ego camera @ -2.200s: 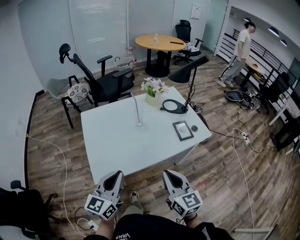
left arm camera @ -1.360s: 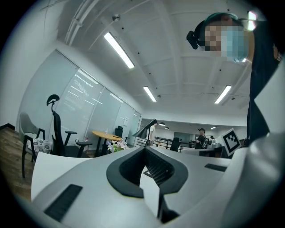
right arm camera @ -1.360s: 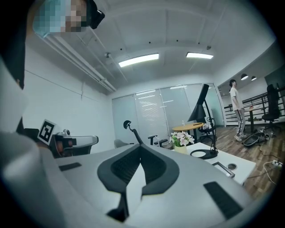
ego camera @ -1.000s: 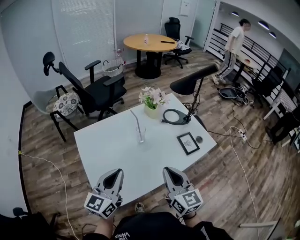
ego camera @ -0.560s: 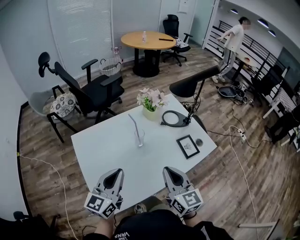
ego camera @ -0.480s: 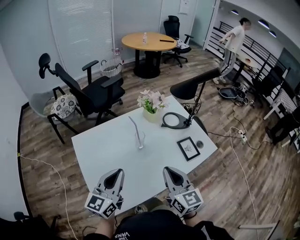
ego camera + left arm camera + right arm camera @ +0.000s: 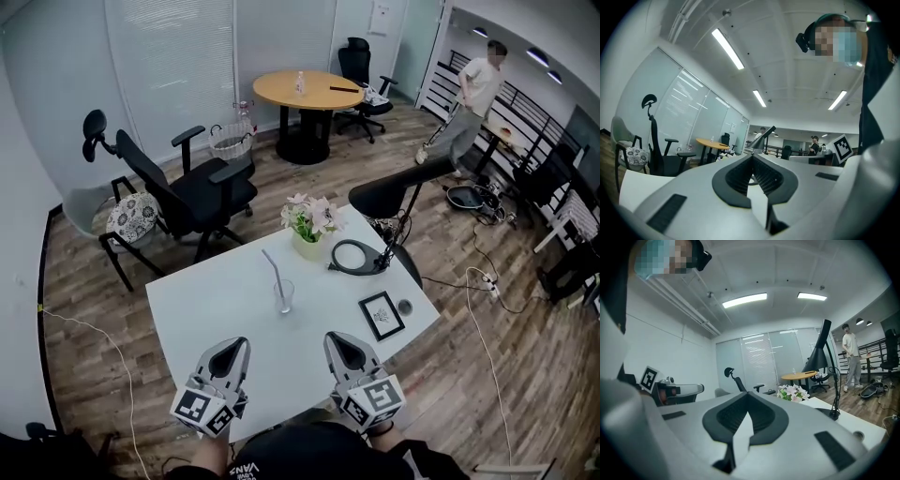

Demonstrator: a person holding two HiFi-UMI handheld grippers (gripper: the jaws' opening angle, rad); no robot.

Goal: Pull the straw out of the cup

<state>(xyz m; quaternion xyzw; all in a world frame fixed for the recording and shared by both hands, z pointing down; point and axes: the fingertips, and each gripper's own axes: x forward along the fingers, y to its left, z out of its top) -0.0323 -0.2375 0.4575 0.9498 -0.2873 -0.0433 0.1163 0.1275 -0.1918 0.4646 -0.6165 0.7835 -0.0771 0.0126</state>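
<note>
A clear cup (image 7: 283, 297) stands near the middle of the white table (image 7: 206, 309), with a pale straw (image 7: 273, 270) leaning out of it to the upper left. My left gripper (image 7: 236, 344) and right gripper (image 7: 335, 338) hover side by side over the table's near edge, well short of the cup. Both point level toward the far side. In the left gripper view the left gripper (image 7: 752, 155) has its jaws meeting at the tip with nothing between them. The right gripper (image 7: 747, 393) is likewise shut and empty. Neither gripper view shows the cup.
Behind the cup stands a flower vase (image 7: 309, 225); to its right are a black desk lamp (image 7: 389, 192) with a ring base (image 7: 356, 256), a framed picture (image 7: 382, 315) and a small dark disc (image 7: 404, 306). A black office chair (image 7: 192, 187) stands at the far left. A person (image 7: 473, 89) walks at the back right.
The table has drawn nearer, so both grippers now reach over its near edge. Their jaws stay shut. The person at the back has shifted a little.
</note>
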